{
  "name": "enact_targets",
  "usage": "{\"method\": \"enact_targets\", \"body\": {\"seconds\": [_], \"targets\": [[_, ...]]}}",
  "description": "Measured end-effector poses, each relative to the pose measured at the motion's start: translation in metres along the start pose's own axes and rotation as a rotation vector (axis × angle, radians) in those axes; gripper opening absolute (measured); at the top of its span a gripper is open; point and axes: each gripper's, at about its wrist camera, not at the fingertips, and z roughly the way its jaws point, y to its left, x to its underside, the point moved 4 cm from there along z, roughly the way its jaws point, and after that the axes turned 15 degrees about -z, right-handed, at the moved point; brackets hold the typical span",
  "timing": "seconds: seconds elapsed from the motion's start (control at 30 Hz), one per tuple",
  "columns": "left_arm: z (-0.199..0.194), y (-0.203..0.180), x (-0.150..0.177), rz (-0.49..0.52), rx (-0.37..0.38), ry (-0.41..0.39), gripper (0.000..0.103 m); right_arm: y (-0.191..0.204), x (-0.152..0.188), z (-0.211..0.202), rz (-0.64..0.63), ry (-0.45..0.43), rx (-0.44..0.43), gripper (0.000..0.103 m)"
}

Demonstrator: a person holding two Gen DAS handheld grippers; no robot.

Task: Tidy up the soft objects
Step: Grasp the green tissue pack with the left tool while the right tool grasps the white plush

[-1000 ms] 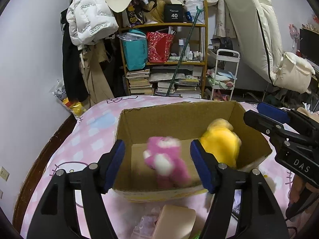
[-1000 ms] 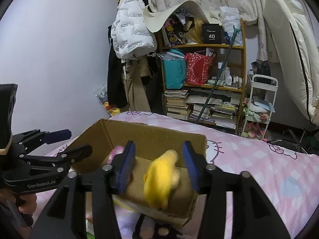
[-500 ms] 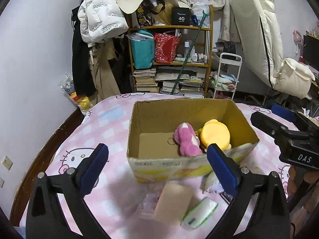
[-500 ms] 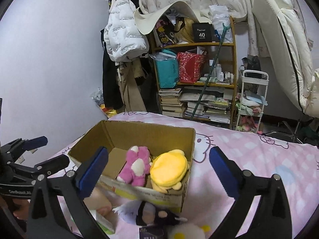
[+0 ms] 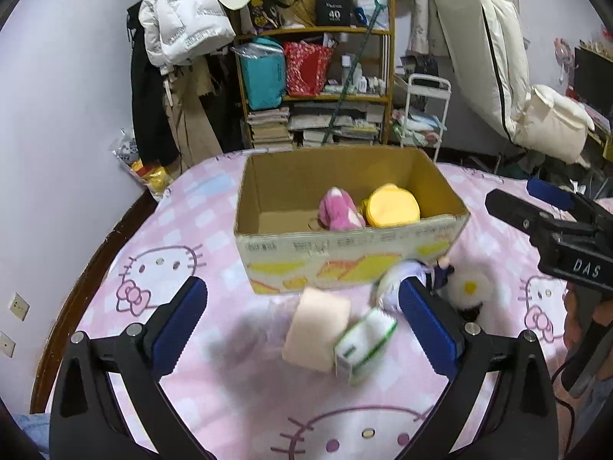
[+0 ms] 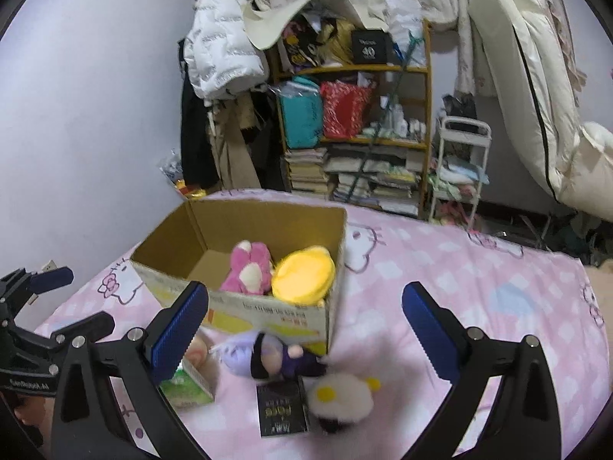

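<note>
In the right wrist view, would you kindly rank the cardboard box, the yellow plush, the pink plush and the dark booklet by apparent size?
1. cardboard box
2. yellow plush
3. pink plush and dark booklet: they look alike, and the booklet is nearer, so unranked.

A: What sits in the open brown cardboard box (image 6: 245, 230) on the pink bedspread?

B: A pink-and-white plush toy (image 6: 249, 268), lying beside a round yellow plush cushion (image 6: 304, 274); the two touch, at the box's right end.

A: And outside it?

B: Just in front of the box: a lavender doll in dark purple clothes (image 6: 268, 356) on its side, a fluffy white plush with yellow spots (image 6: 341, 398), a peach-coloured soft pad (image 5: 316, 329), and a green-and-white tissue pack (image 5: 364, 345) touching the pad.
</note>
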Motion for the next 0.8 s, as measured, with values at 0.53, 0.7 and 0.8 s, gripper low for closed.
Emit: {"method": "enact_targets", "body": {"seconds": [0.53, 0.7, 0.8], "targets": [[0.016, -0.019, 0.027, 0.091, -0.012, 0.076, 0.099, -0.007, 0.033, 0.009, 0.073, 0.103, 0.005, 0.103], [0.028, -0.018, 0.032, 0.088, -0.01, 0.113, 0.099, -0.007, 0.042, 0.022, 0.071, 0.144, 0.007, 0.103], [0.035, -0.019, 0.035, 0.085, -0.005, 0.133, 0.099, -0.009, 0.049, 0.031, 0.075, 0.179, 0.009, 0.103]]}}
